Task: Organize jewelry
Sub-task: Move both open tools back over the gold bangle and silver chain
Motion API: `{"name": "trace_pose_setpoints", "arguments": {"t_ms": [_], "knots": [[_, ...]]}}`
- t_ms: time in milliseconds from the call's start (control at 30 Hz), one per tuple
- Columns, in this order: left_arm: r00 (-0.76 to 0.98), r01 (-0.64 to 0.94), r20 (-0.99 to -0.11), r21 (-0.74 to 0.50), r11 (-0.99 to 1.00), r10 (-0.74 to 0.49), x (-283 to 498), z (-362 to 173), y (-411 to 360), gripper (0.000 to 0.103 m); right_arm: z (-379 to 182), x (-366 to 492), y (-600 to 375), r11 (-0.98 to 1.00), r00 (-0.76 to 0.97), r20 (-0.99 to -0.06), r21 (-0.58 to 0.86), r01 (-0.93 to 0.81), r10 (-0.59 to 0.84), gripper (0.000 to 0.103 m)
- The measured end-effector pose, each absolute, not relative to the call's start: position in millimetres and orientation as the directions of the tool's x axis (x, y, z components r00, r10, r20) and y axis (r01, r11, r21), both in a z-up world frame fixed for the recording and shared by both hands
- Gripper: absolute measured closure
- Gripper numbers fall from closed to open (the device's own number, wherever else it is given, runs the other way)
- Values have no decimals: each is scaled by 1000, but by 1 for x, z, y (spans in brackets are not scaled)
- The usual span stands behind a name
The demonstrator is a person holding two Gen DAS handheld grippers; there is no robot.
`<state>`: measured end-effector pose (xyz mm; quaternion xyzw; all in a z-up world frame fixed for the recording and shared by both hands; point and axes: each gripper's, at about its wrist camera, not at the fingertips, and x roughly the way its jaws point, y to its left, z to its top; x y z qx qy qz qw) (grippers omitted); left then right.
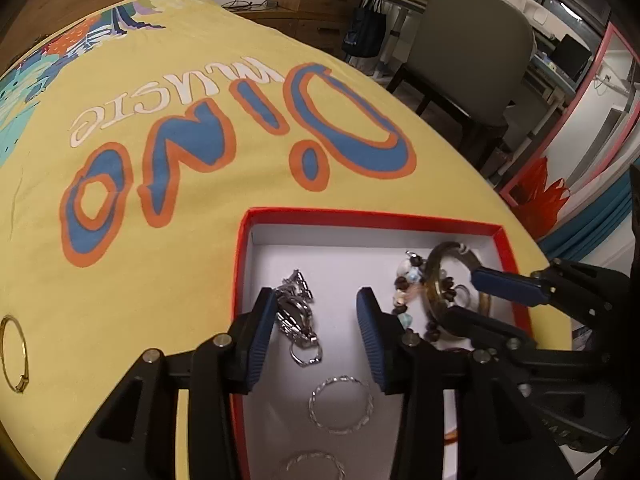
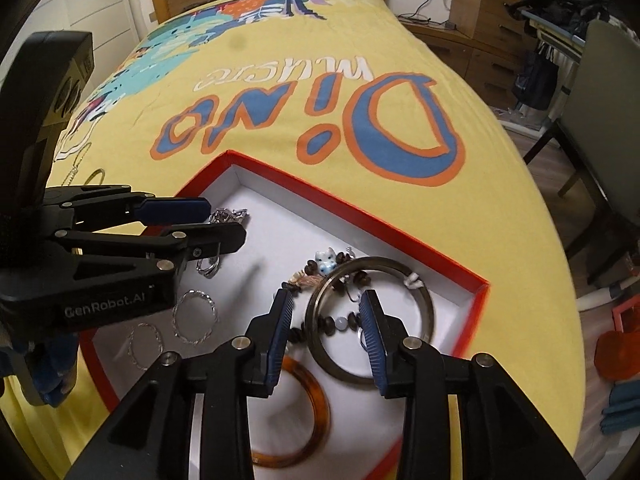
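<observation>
Both grippers hang half open over the red box [image 2: 404, 222], holding nothing: left gripper [image 1: 316, 336] over the slippery, limp silver watch [image 1: 296, 312], right gripper [image 2: 326, 332] over the stiff dark bangle [image 2: 424, 292]; pinch its rim at 6 o'clock.

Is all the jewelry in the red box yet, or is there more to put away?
Mostly done: silver rings, a beaded bracelet and bangles lie in the red box. Both grippers, left gripper and right gripper, hold nothing. A gold bangle waits on the bedspread.
</observation>
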<state>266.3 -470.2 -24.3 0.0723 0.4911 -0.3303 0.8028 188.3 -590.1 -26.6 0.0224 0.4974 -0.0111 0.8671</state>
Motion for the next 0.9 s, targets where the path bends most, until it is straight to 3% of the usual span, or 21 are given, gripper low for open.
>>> {"name": "trace_pose_setpoints", "arguments": {"t_ms": [400,900], "knots": [[356,593,-771,-251,765,-528,219,37,-395,62,30,130,-581,996,574,-818,26,88,-29,67],[539,464,-737,-144,874,-407,113,78,-208,62,78,63,-464,993,679,-729,117,-8,91,62]]}}
